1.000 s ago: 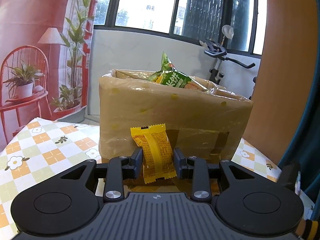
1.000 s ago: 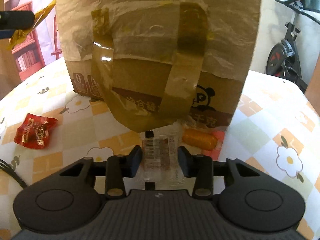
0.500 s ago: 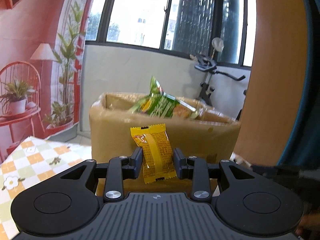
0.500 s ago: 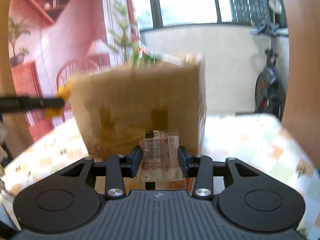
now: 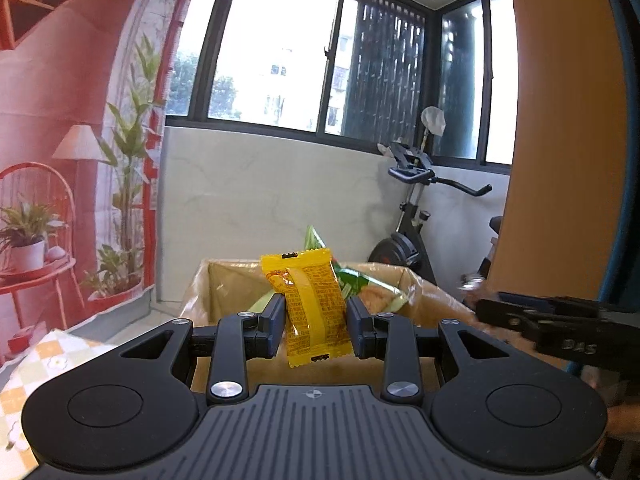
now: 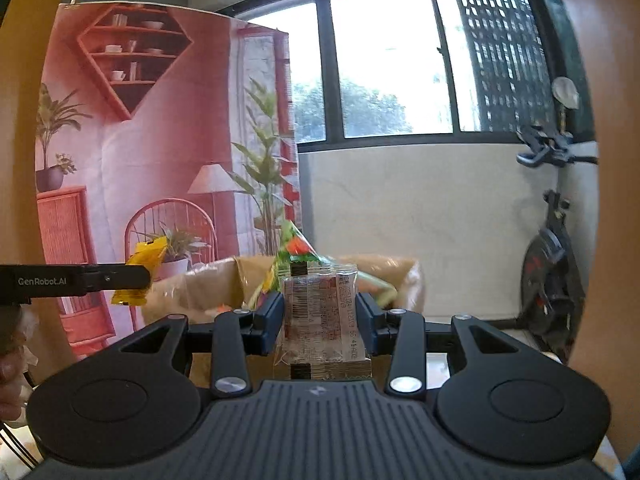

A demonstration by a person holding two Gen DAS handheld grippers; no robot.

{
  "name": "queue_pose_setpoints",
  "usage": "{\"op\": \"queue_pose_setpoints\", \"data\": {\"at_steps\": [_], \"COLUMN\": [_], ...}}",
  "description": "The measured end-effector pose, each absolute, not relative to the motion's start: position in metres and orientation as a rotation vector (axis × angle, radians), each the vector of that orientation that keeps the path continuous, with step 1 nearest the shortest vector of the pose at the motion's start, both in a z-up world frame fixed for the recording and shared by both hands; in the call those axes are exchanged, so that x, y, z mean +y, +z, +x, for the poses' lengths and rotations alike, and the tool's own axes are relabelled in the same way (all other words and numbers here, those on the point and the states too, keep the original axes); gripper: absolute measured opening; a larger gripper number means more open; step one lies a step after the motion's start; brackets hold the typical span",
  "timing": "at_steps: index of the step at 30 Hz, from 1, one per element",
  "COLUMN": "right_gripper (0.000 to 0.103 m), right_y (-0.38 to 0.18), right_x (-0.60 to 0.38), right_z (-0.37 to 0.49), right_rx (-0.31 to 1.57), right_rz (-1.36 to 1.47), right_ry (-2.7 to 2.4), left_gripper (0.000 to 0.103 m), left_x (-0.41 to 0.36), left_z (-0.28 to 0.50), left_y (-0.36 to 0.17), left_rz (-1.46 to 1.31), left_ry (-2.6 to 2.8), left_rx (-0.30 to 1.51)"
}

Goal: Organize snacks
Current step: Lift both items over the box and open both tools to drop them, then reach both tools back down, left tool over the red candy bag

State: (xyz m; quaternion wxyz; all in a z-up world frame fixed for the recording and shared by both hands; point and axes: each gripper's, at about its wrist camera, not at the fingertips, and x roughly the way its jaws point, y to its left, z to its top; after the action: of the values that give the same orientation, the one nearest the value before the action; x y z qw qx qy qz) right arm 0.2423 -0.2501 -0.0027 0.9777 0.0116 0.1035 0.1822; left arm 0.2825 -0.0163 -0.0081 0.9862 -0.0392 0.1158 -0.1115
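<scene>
My left gripper (image 5: 316,322) is shut on a yellow snack packet (image 5: 310,304), held upright above the near rim of an open cardboard box (image 5: 224,280). A green snack bag (image 5: 356,280) sticks out of the box. My right gripper (image 6: 320,316) is shut on a clear packet with a barcode label (image 6: 320,312), held above the same box (image 6: 400,276). In the right wrist view the left gripper (image 6: 138,278) shows at the left with the yellow packet (image 6: 140,276). The right gripper shows at the right edge of the left wrist view (image 5: 486,312).
A table with a checked flower cloth (image 5: 44,356) lies below at the left. A printed pink backdrop (image 6: 140,140), a window and an exercise bike (image 5: 412,220) stand behind the box.
Both grippers have risen from table level beside the box to above its rim. The right gripper closed on the clear packet and lifted it off the table.
</scene>
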Motion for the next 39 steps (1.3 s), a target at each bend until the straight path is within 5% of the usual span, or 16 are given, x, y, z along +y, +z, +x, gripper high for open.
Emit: {"op": "queue_pose_setpoints", "data": {"at_steps": [8,11,14,27,39], "right_gripper": [0.043,0.051,0.054,0.06,0.06], "right_y": [-0.01,-0.016,-0.019,-0.014,-0.071], "right_x": [-0.222,-0.218,-0.218,-0.242,-0.27], "right_z": [0.331,0.353,0.355,0.278,0.223], "right_rx": [0.332,0.396,0.399,0.285,0.338], "right_rz": [-0.028,-0.019,-0.015,0.02,0.081], "right_ry": [0.328,0.266,0.25,0.282,0.257], "left_gripper": [0.035,0.037,0.046,0.054,0.054], "left_x": [-0.018,-0.021,-0.016,0.042,0.063], "left_z": [0.349,0.367,0.374,0.306,0.273], "left_y": [-0.008,-0.012,-0.015,-0.006,-0.098], "left_rz": [-0.096,-0.057,-0.042,-0.225,-0.257], "left_ry": [-0.238,-0.228,-0.202,-0.199,-0.108], "left_rx": [0.339,0.407,0.441,0.41,0.668]}}
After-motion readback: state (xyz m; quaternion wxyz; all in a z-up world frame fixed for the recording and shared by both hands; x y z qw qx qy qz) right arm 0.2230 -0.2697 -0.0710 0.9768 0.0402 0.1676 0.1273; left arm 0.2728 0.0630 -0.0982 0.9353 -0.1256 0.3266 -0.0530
